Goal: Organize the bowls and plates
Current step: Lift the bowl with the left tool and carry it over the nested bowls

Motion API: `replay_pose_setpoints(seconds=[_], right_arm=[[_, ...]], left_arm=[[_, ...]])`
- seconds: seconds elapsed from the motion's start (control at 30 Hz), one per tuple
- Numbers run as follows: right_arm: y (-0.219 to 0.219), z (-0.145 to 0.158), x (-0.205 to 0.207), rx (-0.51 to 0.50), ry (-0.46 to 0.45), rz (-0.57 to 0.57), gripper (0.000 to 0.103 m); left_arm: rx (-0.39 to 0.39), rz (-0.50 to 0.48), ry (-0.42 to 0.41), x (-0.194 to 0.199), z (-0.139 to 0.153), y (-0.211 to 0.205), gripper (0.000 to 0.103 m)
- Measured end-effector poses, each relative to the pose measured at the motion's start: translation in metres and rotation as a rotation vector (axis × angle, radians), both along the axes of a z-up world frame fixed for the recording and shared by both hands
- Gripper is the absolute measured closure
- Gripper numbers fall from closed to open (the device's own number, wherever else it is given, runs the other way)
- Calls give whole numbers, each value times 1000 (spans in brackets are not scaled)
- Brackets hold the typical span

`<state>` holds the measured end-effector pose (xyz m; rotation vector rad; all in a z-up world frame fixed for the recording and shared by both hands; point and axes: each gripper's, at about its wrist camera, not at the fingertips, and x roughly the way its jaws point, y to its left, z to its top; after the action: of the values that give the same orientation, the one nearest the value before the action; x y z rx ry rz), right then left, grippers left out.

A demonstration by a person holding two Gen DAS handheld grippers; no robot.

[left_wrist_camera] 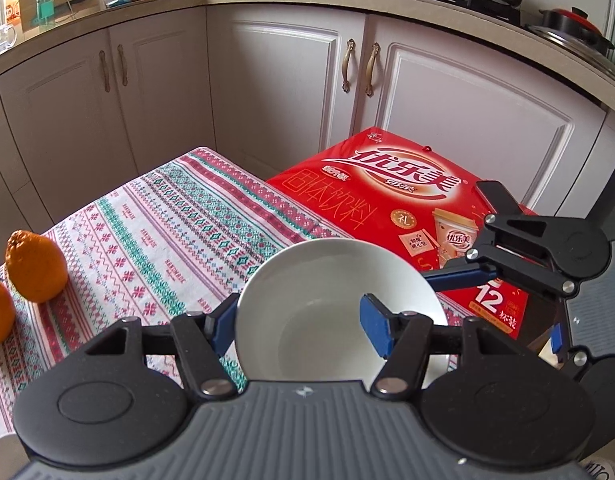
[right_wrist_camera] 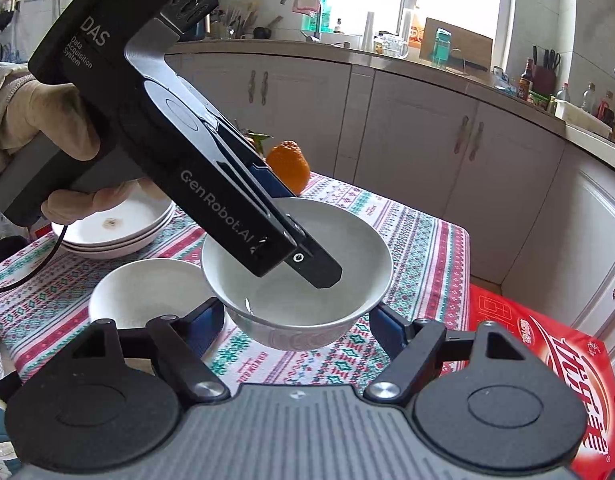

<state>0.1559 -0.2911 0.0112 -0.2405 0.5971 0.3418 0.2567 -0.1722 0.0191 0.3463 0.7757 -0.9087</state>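
Two blue pads of the left hand-held gripper (left_wrist_camera: 303, 330) straddle the rim of a white bowl (left_wrist_camera: 327, 280) in the left wrist view: one outside its left wall, one inside. They pinch that wall, the bowl tilted over the patterned table (left_wrist_camera: 147, 220). The right hand-held gripper (left_wrist_camera: 459, 276) reaches in from the right, near the bowl's far rim. Oranges (left_wrist_camera: 35, 268) sit at left, a red box (left_wrist_camera: 387, 200) behind.

Seen from the right wrist, the bowl (right_wrist_camera: 307, 312) hangs lifted off the table (right_wrist_camera: 419, 248) between the right hand-held gripper's (right_wrist_camera: 297, 322) wide-spread fingers, which hold nothing. The left hand-held gripper (right_wrist_camera: 311, 268) clamps its far rim. A second bowl (right_wrist_camera: 147, 292) and stacked plates (right_wrist_camera: 119, 232) stand at left.
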Motion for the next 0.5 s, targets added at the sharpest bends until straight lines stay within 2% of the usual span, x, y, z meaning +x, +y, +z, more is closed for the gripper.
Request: replay_pose_setpoints(seconds=[0.5], right_arm=[[38, 5, -13, -5, -3, 72, 20]], left_arm=[[-27, 71, -20, -25, 7, 45, 40]])
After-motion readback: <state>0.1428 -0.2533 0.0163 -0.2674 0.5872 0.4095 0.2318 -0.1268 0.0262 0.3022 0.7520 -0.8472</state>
